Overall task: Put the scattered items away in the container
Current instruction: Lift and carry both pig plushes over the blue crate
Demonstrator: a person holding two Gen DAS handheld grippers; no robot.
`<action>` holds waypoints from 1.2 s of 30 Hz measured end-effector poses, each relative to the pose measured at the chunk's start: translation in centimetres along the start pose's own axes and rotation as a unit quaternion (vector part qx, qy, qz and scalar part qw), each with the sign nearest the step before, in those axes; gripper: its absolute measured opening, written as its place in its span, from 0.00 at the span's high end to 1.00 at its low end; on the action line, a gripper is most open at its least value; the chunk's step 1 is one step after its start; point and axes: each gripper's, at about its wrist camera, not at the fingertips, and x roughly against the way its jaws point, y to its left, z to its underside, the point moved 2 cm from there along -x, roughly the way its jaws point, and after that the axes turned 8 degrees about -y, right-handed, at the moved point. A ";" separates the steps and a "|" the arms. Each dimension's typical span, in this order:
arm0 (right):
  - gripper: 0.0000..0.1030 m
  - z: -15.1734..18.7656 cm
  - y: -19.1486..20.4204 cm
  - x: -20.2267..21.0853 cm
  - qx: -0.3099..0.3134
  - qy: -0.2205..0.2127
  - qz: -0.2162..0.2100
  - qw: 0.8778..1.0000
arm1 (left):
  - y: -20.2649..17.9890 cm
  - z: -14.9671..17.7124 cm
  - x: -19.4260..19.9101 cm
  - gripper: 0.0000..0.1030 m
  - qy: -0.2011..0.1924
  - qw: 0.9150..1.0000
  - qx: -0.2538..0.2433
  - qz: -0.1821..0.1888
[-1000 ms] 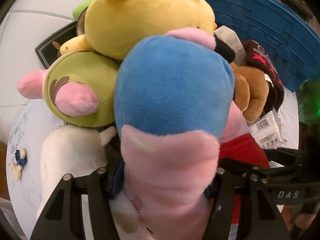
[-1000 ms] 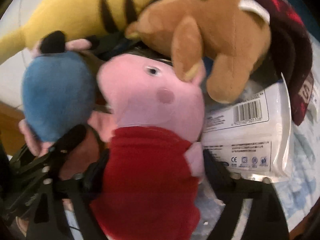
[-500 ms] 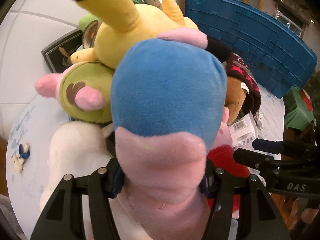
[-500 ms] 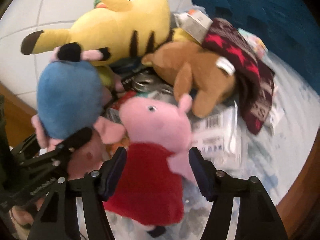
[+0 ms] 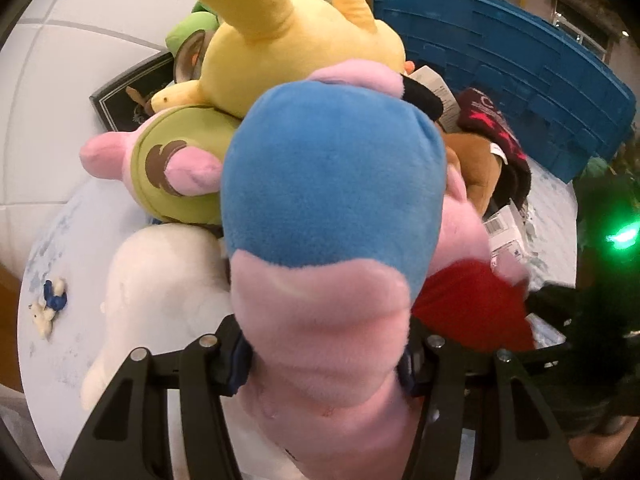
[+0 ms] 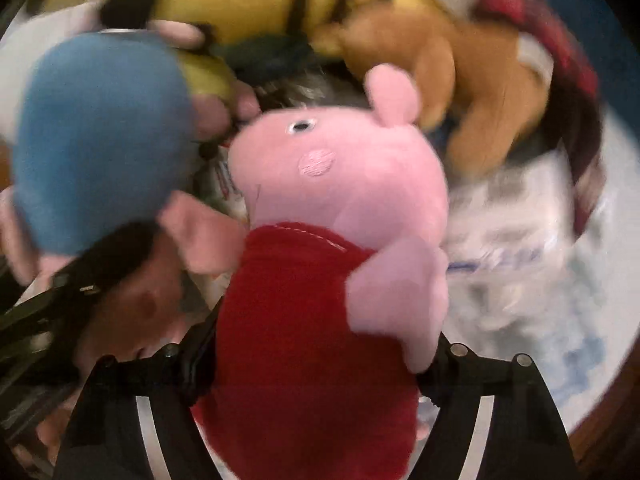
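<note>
My left gripper is shut on a blue-and-pink plush, and its jaws are closing tighter on the pink lower part. The plush is raised in front of the toy pile. The same plush shows at the left of the right wrist view. My right gripper straddles a pink pig plush in a red dress. Its jaws are opening. The red body fills the gap between them, but no squeeze shows. The blue crate stands behind the pile at the upper right.
The pile holds a yellow plush, a pig in green, a white plush, a brown plush with a dark red cloth, and a printed packet. A small figurine lies on the pale tablecloth at left.
The right gripper closed in on the red-dressed pig, which now fills its wider jaws. The left gripper rose a little with the blue-and-pink plush, bringing more of the crate into view.
</note>
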 end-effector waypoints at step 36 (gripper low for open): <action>0.24 -5.5 -11.4 21.7 0.065 -0.200 0.013 0.978 | -14.1 -7.5 7.9 0.46 -0.089 0.994 0.034 -0.054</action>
